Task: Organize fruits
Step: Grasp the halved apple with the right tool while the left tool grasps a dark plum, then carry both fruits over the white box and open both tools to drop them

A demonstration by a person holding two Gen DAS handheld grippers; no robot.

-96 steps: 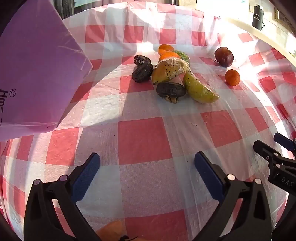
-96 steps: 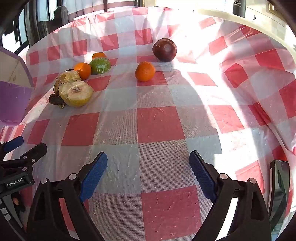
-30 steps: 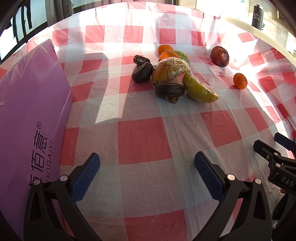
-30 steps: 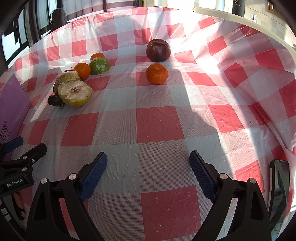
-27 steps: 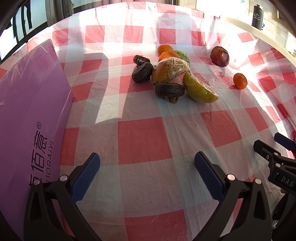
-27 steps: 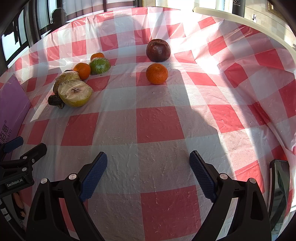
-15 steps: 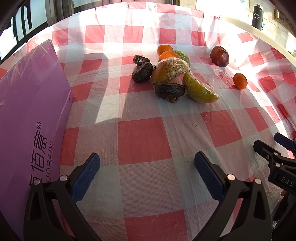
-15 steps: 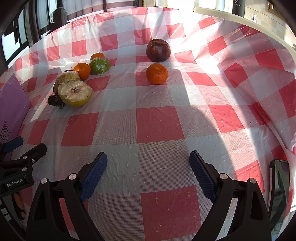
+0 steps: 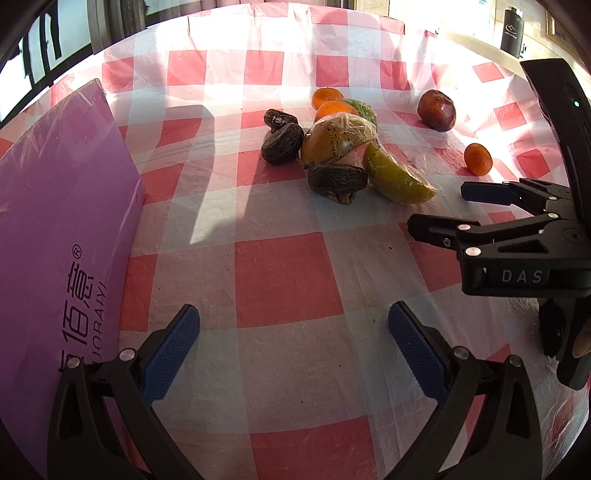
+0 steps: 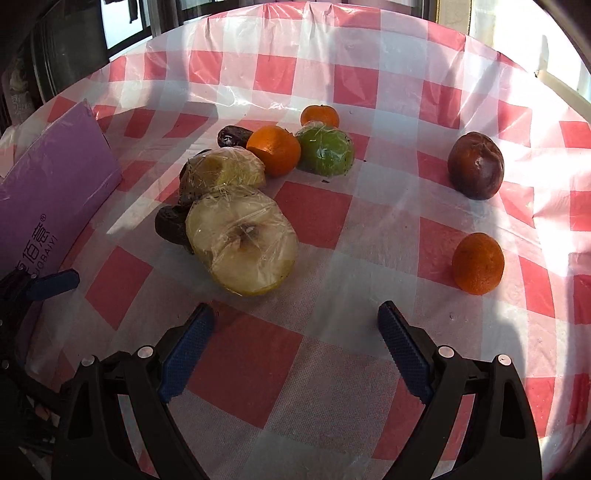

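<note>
A pile of fruit lies on the red-checked tablecloth: a wrapped cut pear half, a second wrapped half, an orange, a green fruit, a small orange and dark dried fruits. A dark red fruit and a lone orange lie apart to the right. My right gripper is open, just short of the big pear half. My left gripper is open and empty, farther back. The right gripper also shows in the left wrist view.
A purple box stands at the left of the table, also in the right wrist view. The table's far edge curves behind the fruit. A dark bottle stands on a ledge at the back right.
My right gripper has moved forward and left toward the fruit pile, which now looms larger in its view. It now reaches far into the left wrist view. The left gripper has not moved.
</note>
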